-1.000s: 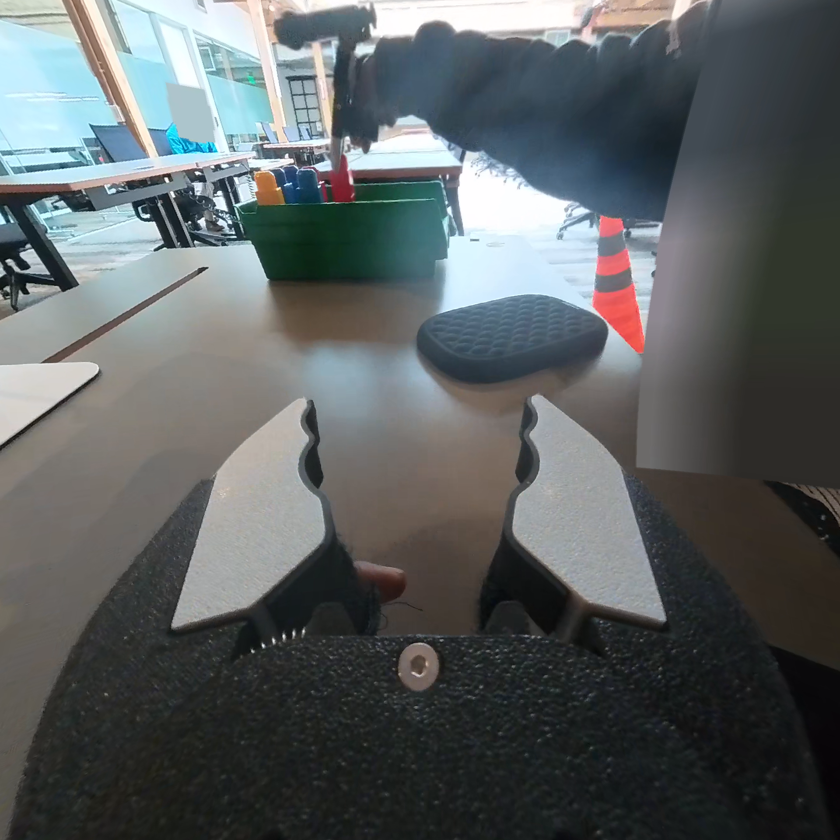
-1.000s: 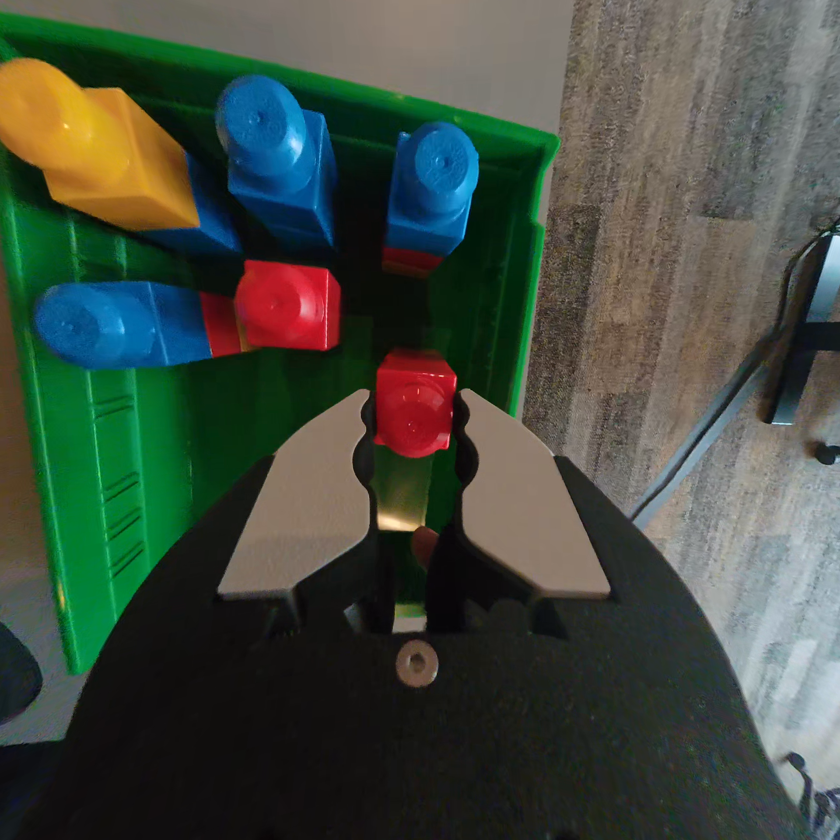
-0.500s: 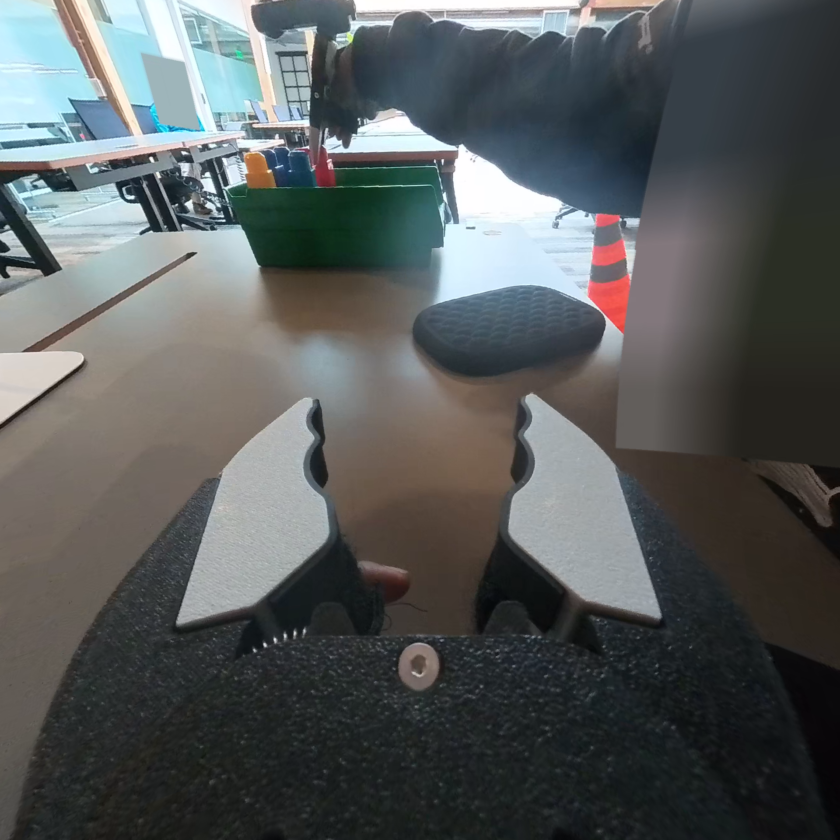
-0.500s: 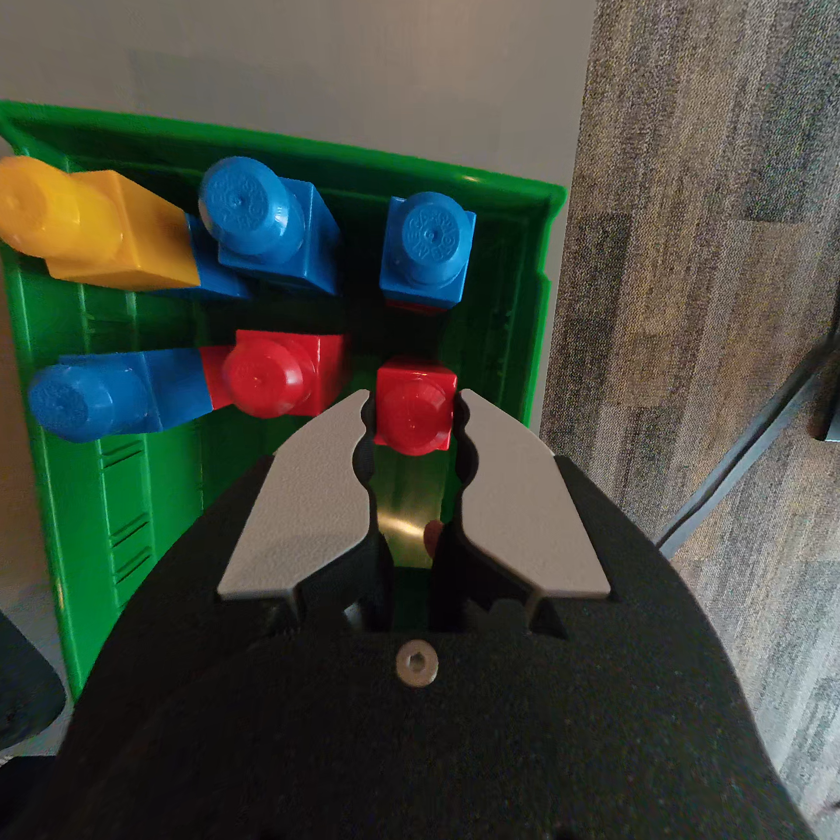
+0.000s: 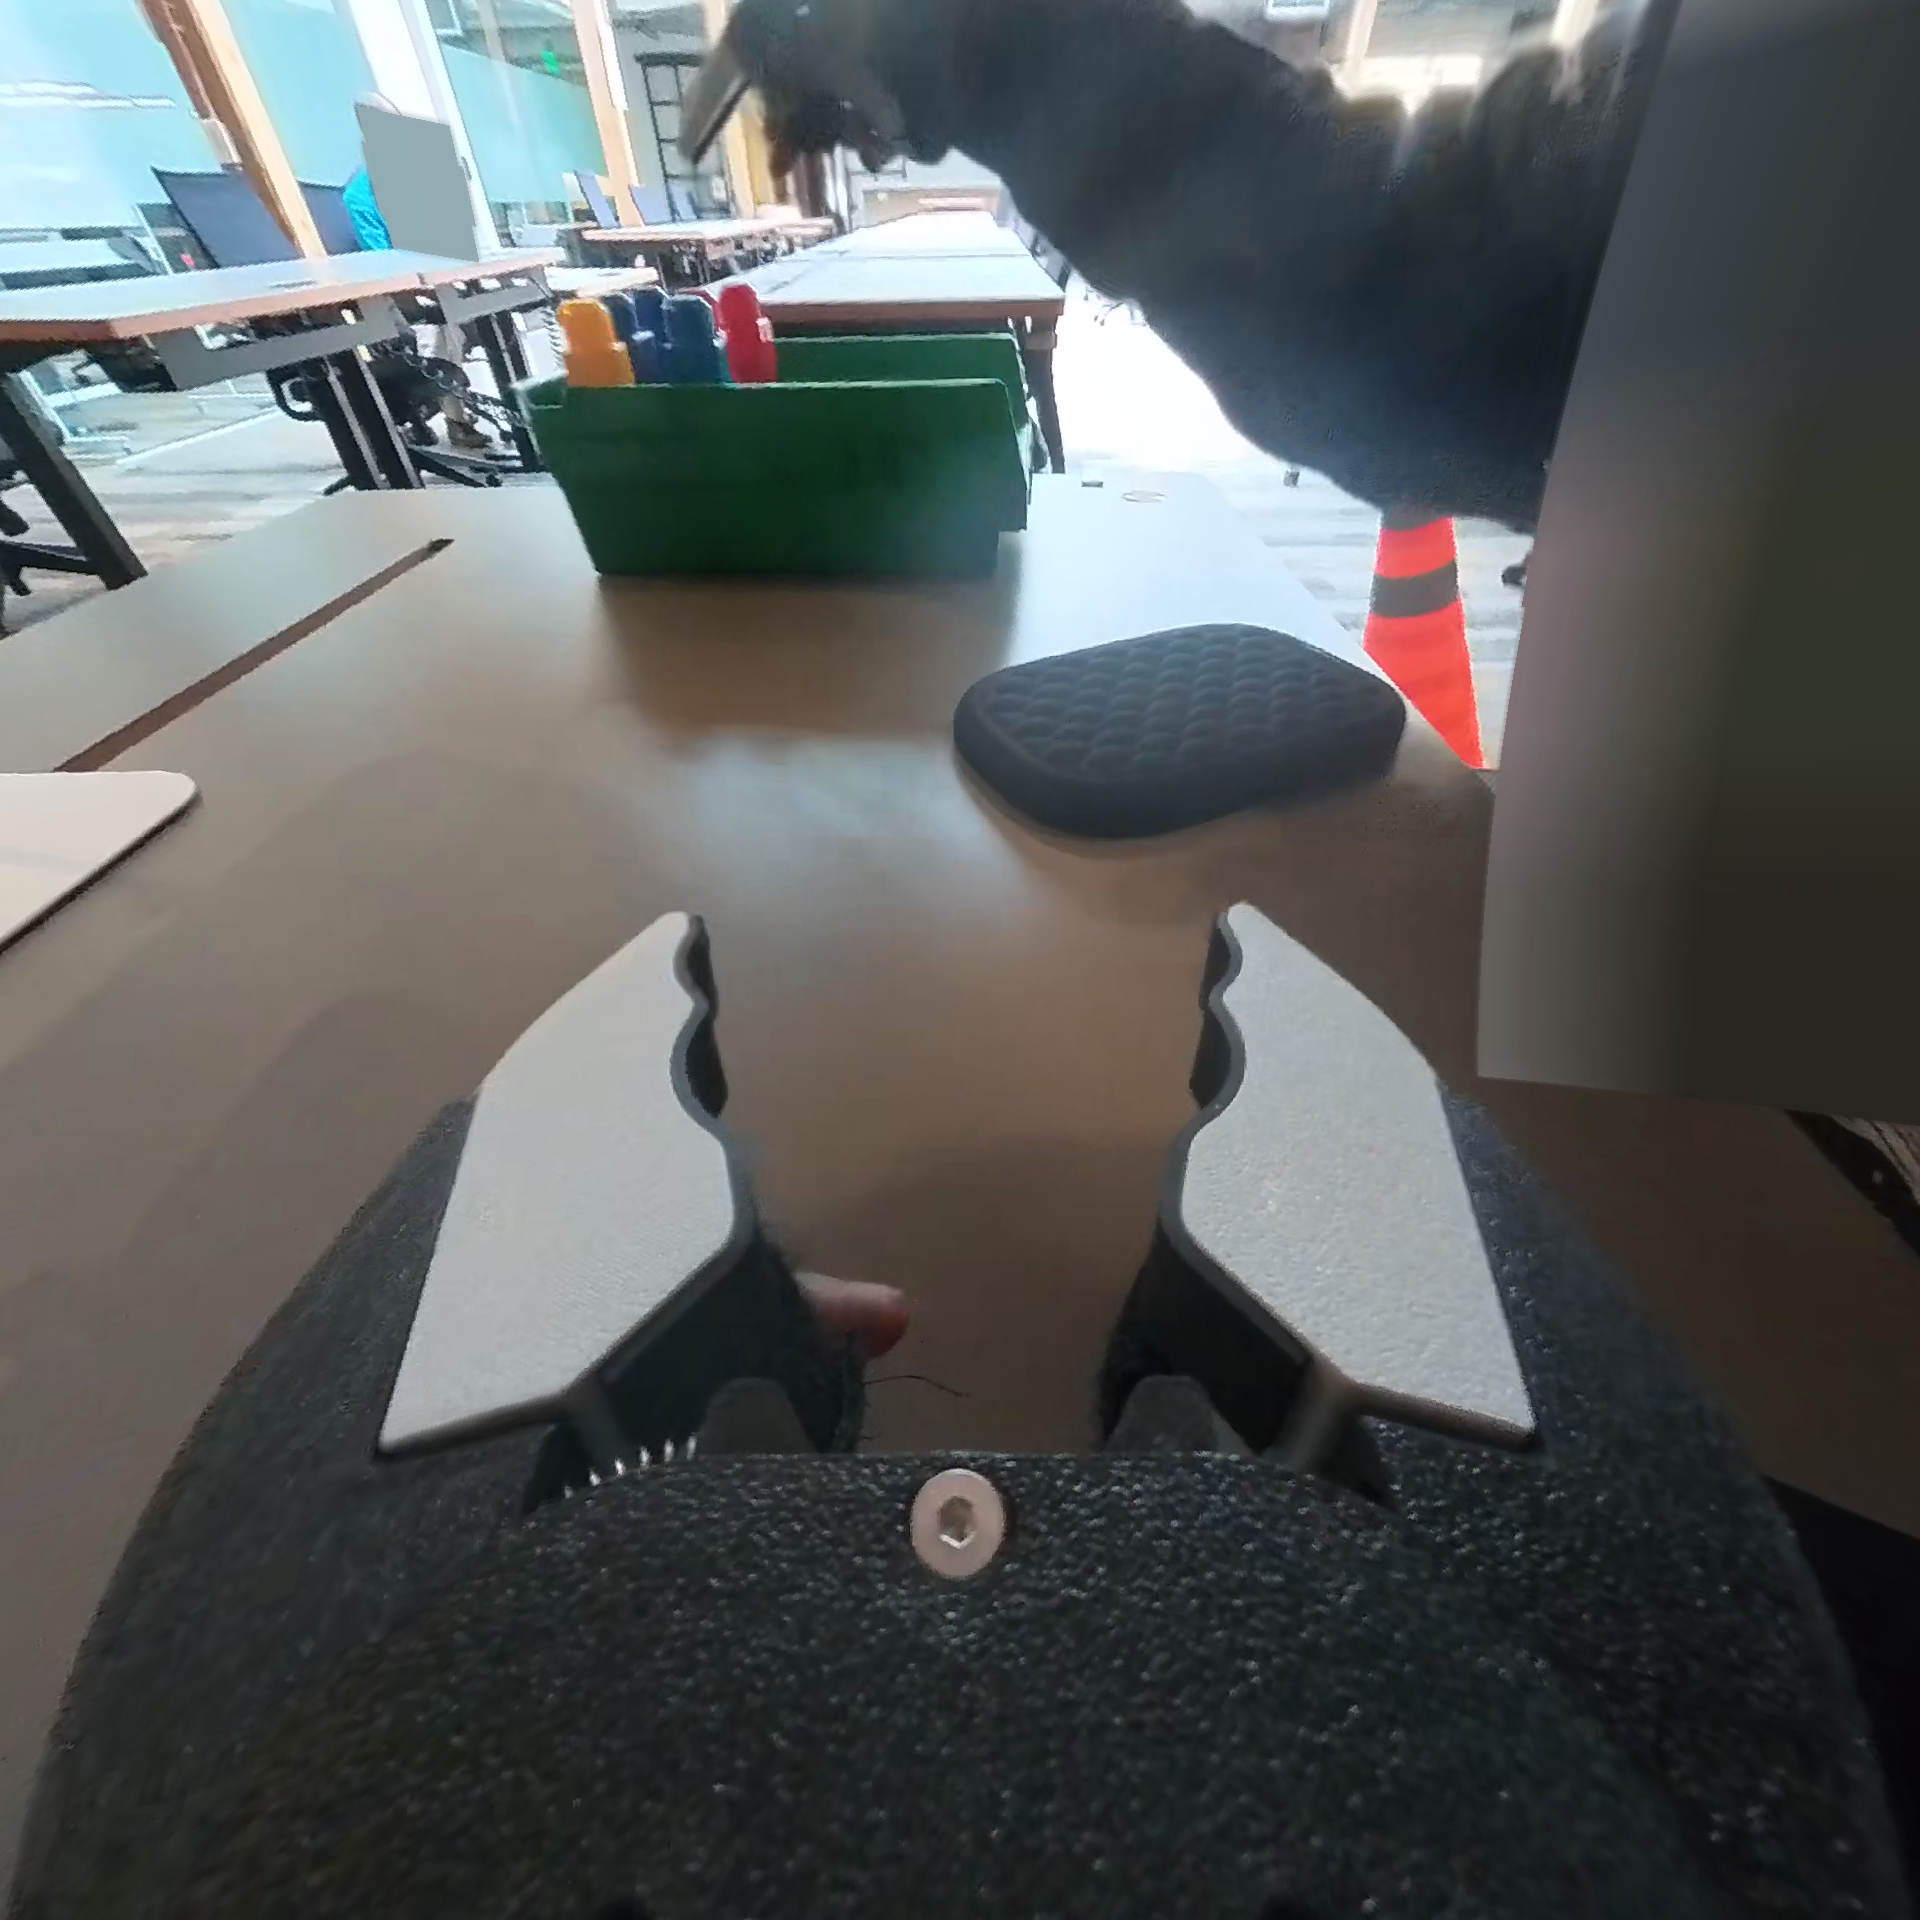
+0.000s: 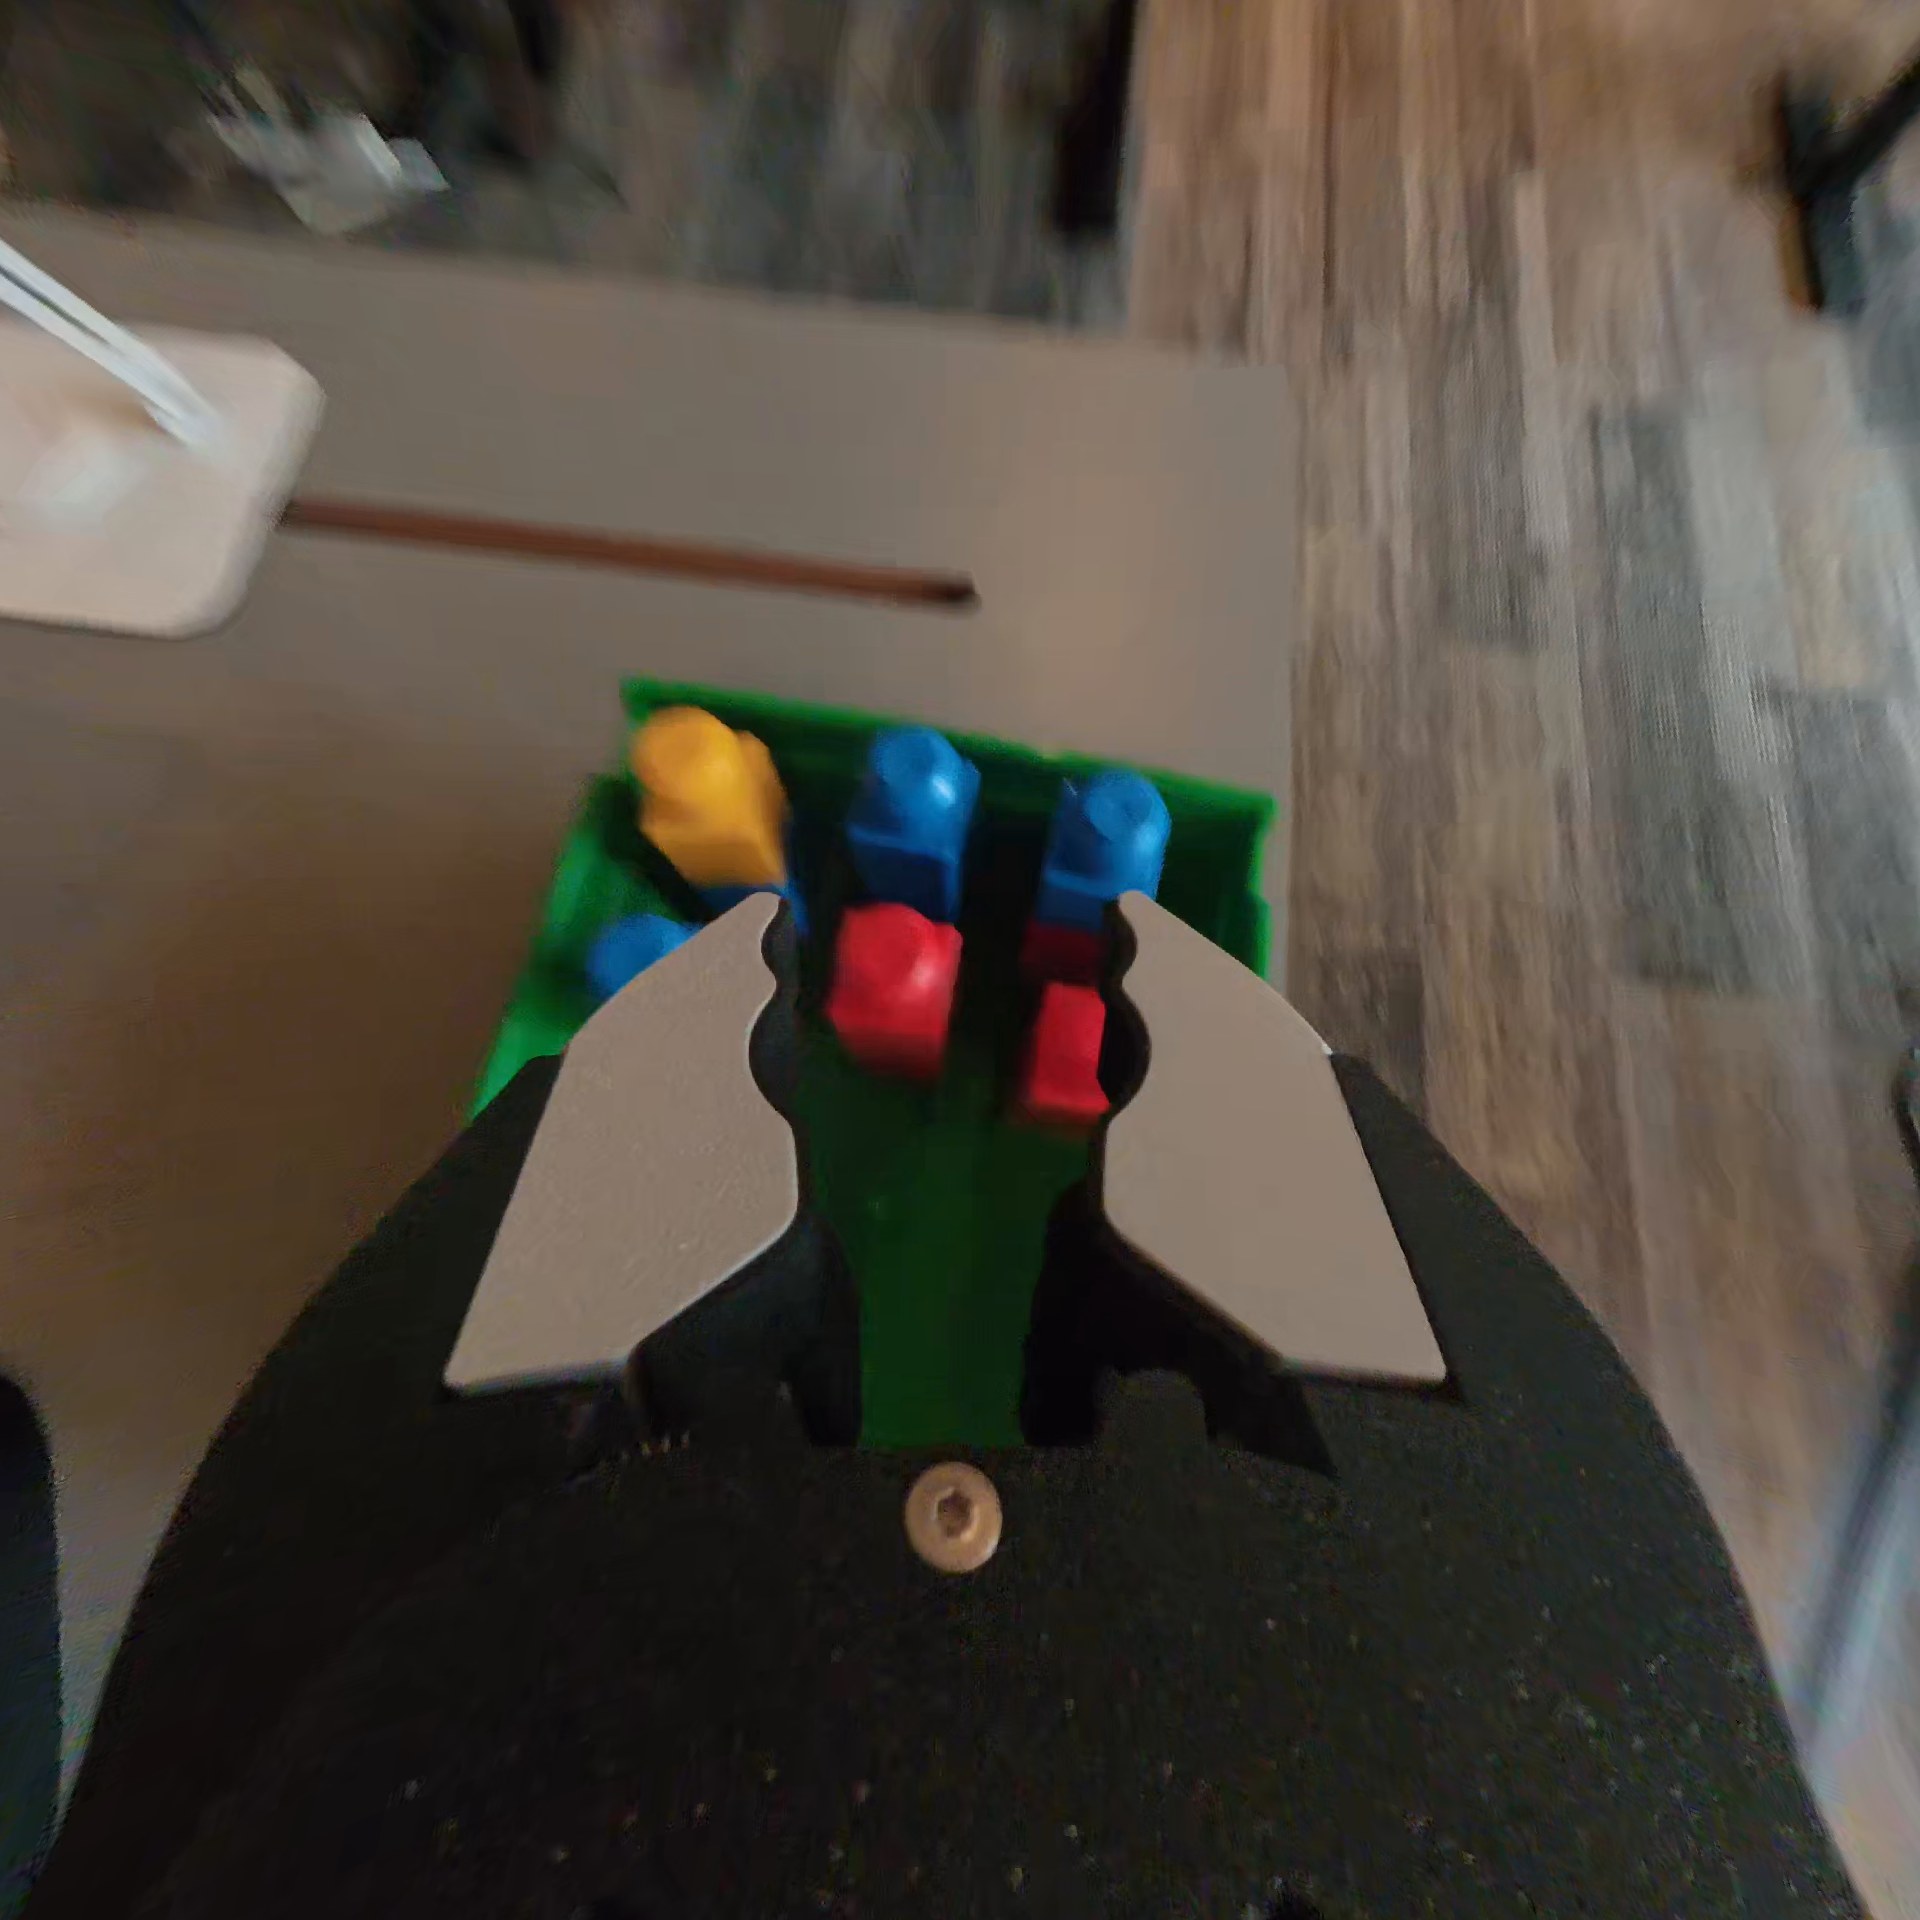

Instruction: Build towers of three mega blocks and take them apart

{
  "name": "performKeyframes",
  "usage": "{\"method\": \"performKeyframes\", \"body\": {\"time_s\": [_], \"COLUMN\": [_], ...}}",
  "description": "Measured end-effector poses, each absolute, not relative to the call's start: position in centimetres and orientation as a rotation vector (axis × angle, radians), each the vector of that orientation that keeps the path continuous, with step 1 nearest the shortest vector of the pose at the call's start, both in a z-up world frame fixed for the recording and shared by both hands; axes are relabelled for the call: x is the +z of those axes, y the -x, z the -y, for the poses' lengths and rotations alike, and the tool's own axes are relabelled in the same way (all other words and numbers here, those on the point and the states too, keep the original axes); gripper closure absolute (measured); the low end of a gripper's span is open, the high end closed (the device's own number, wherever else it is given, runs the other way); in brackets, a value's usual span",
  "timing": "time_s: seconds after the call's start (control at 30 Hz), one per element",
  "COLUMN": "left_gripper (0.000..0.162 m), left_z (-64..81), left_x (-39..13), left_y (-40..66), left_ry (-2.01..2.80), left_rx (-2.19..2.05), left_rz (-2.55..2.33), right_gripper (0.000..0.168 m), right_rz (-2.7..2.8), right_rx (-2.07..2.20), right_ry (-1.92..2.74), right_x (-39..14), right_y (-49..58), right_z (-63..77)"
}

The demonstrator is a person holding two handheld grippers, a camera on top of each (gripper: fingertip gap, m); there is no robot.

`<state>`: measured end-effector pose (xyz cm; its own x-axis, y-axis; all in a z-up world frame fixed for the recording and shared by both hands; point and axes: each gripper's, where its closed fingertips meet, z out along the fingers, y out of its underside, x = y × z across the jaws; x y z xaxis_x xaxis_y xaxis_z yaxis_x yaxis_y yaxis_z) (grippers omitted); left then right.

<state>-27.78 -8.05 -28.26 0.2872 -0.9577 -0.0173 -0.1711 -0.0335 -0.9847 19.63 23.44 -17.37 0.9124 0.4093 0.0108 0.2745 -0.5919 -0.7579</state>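
The fingers (image 6: 675, 1122) of the right gripper (image 6: 948, 935) were spread wide and held nothing, poised above the green bin (image 6: 1242, 914) and looking down into it; that view was smeared by motion blur. In the bin stood the mega blocks: a yellow block (image 6: 712, 795) at its far left, two blue blocks (image 6: 914, 805) beside it along the far wall, a red block (image 6: 894, 982) nearer the middle, and a smaller red block (image 6: 1060, 1055) just inside the right finger's tip, though apart from it as far as the blur allowed one to tell. Another blue block (image 6: 634, 951) showed partly behind the left finger. The bin sat near the right edge of the brown surface (image 6: 260, 883), with carpeted floor beyond that edge. The left gripper (image 5: 956, 997) lay low over the near part of the surface, its fingers (image 5: 582, 1174) also wide apart and empty, a fingertip showing between their bases. From there the bin (image 5: 790, 468) was seen toward the far edge, block tops poking above its rim, a black textured pad (image 5: 1179, 722) lying near the right edge, and a dark-sleeved arm (image 5: 1299, 239) reaching across above. An orange traffic cone (image 5: 1423, 634) stood on the floor past the right edge.
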Motion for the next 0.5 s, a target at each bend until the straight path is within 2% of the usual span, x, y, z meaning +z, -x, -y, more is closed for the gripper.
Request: {"method": "performKeyframes", "body": {"time_s": [0.13, 0.2, 0.43, 0.5], "left_gripper": [0.066, 0.062, 0.061, 0.062], "left_z": [7.5, 7.2, 7.0, 7.1], "left_x": [-27.4, -27.0, -26.3, -26.1], "left_y": [28.5, 28.8, 29.1, 29.2], "left_ry": [1.448, 1.439, 1.403, 1.385], "left_rx": [-0.94, -0.952, -0.971, -0.977], "left_rz": [-1.019, -0.978, -0.919, -0.912], "right_gripper": [0.108, 0.099, 0.037, 0.025], "right_rz": [0.505, 0.499, 0.515, 0.537], "right_rx": [0.315, 0.306, 0.264, 0.213], "right_ry": [1.886, 1.792, 1.61, 1.557], "right_x": [-12.5, -11.2, -9.5, -9.2], "right_y": [-17.2, -16.9, -15.6, -15.1], "right_z": [-21.2, -20.1, -17.3, -16.5]}}
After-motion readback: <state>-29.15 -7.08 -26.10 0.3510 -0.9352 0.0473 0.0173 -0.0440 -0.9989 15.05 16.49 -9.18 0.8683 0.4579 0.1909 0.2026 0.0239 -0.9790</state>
